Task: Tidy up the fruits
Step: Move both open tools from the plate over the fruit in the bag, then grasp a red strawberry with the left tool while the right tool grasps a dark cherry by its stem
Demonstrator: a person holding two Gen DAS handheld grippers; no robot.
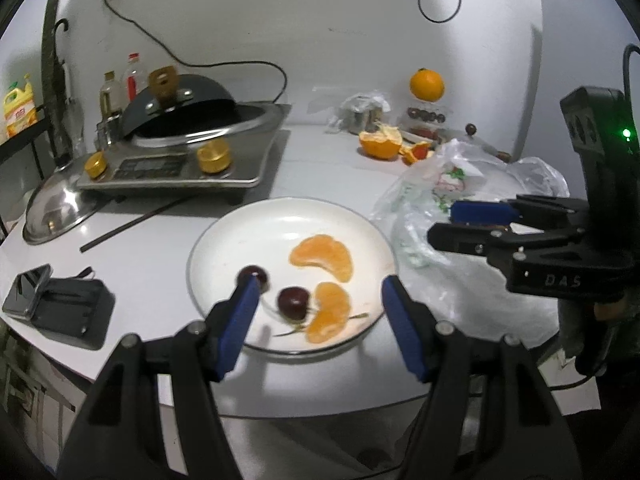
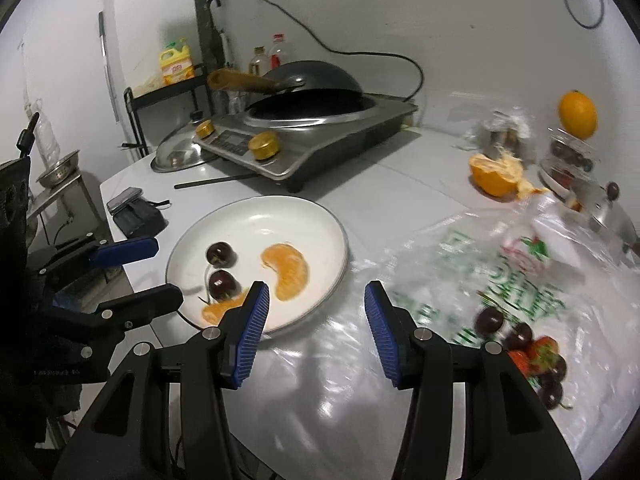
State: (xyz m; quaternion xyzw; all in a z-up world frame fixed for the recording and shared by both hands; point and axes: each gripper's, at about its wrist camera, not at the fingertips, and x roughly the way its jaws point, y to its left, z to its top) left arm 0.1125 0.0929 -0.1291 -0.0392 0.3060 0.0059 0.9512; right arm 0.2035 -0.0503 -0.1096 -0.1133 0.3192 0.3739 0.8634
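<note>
A white plate [image 1: 280, 220] [image 2: 288, 216] on the white table holds two dark cherries [image 1: 293, 300] [image 2: 222, 283] and two peeled orange segments [image 1: 324, 258] [image 2: 286, 270]. My left gripper [image 1: 320, 292] [image 2: 168, 272] hovers open over the plate's near edge, holding nothing. My right gripper [image 2: 316, 292] [image 1: 444, 224] is open and empty too, above the plate's right rim and the crinkled plastic bag [image 2: 440, 272] [image 1: 440, 184]. On the bag lie more cherries and strawberries [image 2: 520, 340]. A half-peeled orange [image 1: 380, 142] [image 2: 496, 174] lies behind, and a whole orange [image 1: 427, 85] [image 2: 578, 114] sits atop a jar.
An induction cooker with a tilted wok [image 1: 180, 152] [image 2: 304, 136] stands at the back left, with a steel lid [image 1: 56, 216] beside it. A dark chopstick [image 1: 132, 224] lies in front. A phone on a black case [image 1: 28, 288] rests near the table's left edge.
</note>
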